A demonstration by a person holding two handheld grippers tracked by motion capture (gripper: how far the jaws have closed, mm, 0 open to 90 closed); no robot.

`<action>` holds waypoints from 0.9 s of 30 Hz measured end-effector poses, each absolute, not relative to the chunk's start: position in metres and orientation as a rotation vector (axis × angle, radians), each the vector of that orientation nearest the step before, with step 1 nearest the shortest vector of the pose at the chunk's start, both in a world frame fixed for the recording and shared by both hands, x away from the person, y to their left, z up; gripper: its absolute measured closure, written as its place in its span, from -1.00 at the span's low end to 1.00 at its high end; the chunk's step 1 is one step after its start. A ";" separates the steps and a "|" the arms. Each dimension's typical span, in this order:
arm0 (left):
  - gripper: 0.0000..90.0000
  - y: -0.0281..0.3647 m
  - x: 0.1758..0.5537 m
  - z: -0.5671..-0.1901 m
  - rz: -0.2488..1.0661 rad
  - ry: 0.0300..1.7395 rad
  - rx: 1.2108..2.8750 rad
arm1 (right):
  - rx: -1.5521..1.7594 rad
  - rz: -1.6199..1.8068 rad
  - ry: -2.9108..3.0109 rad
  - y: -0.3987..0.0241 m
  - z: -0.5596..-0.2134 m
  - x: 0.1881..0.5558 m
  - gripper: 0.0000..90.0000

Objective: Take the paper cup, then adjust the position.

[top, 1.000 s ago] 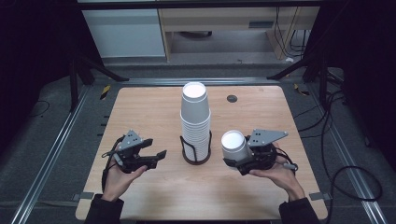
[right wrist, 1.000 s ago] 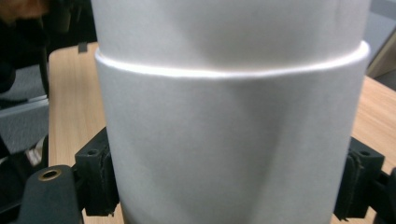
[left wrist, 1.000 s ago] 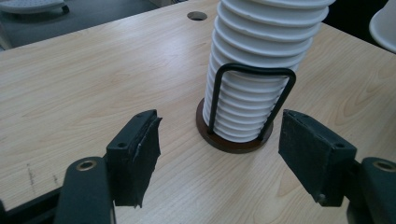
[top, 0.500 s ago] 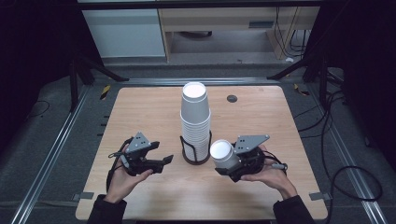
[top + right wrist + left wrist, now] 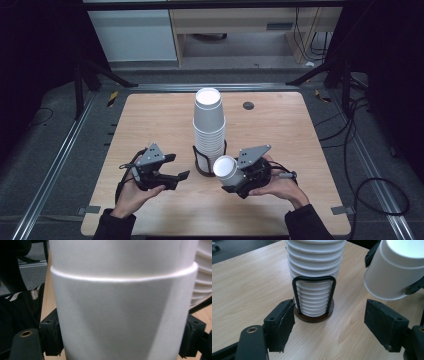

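Beside the cup stack (image 5: 209,127) (wire holder (image 5: 314,280) around it), right claw's (image 5: 231,175) cup (image 5: 226,168).

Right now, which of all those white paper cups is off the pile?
The single cup clamped in the right gripper, tilted beside the rack. All the others sit nested upside down in the tall stack.

A light wooden table (image 5: 150,120) stands at the centre of the frame on a grey floor (image 5: 45,150). Metal rails (image 5: 60,165) run along its left and right sides. At the top stand a white cabinet (image 5: 132,35) and a beige shelf (image 5: 235,30). Black cables (image 5: 370,185) lie at the right. The edges of the room are dark.
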State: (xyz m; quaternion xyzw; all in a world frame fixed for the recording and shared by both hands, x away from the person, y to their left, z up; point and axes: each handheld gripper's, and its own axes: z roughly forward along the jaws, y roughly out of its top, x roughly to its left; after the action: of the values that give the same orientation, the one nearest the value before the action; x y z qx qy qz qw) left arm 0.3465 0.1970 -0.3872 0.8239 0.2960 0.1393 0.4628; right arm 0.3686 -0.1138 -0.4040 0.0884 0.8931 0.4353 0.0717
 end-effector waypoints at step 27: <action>-0.55 0.169 0.334 -0.379 0.230 0.546 2.087 | 0.163 1.251 2.779 -0.090 -0.414 0.367 -0.63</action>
State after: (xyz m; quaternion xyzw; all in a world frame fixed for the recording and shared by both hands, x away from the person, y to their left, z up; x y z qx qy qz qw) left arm 0.3342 0.1692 -0.3793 0.8506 0.2223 0.0936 0.4671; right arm 0.3667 -0.0902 -0.4137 0.0532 0.9097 0.4094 0.0449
